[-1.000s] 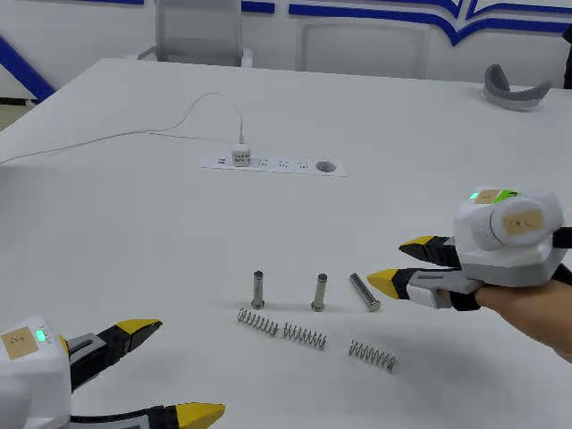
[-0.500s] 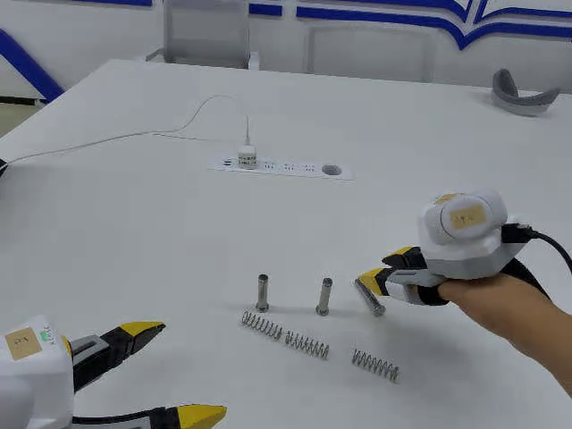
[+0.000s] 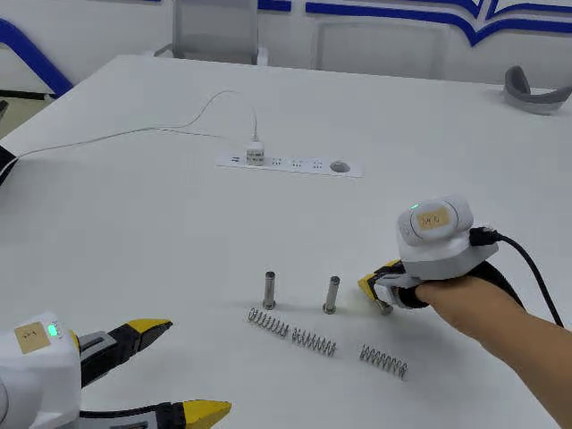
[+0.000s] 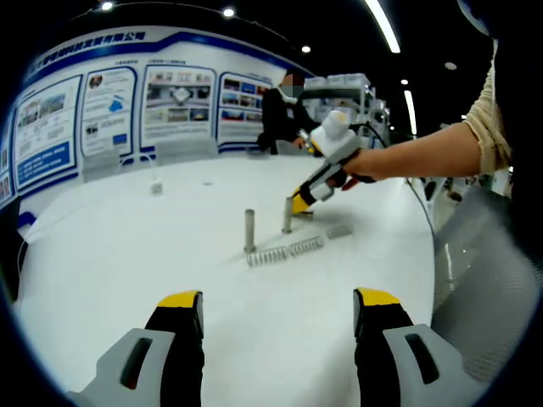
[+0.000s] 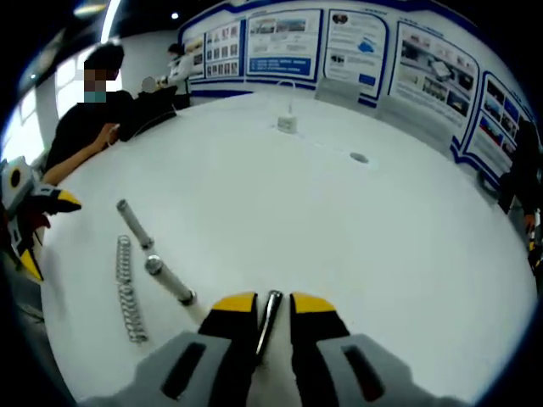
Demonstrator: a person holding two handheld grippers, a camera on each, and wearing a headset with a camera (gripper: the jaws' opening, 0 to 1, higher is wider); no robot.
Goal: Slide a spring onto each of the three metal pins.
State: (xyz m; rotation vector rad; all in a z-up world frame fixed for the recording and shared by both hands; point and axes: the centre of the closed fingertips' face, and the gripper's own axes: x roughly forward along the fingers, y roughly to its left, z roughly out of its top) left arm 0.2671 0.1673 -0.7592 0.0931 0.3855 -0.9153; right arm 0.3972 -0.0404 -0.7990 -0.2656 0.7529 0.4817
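Fingers of right gripper: narrow, drawn in on either side of the third pin. The shaft runs lengthwise between the pads, which reads as a pinch hold. This pin lies low against the table, not upright like the other two.

Judgement: it is taken first because it lies flat, and a spring cannot be slid on until it is lifted or steadied.

Two standing pins are just beyond these fingertips, in a row and apart from each other. Three springs lie loose on the table on the person's side of the pins. The last is nearest the right fingers. No spring is on a pin, so all three remain to be fitted.

Pose, right: the hand reaches in from the person's right with the gripper body tipped down and the tips almost on the table.

Pose, left: left gripper is held low and close to the person. Its fingers are wide apart with nothing between them. They point toward the row and sit well apart from the springs.

Judgement: it is parked open, ready to fetch a spring while the right holds the pin.
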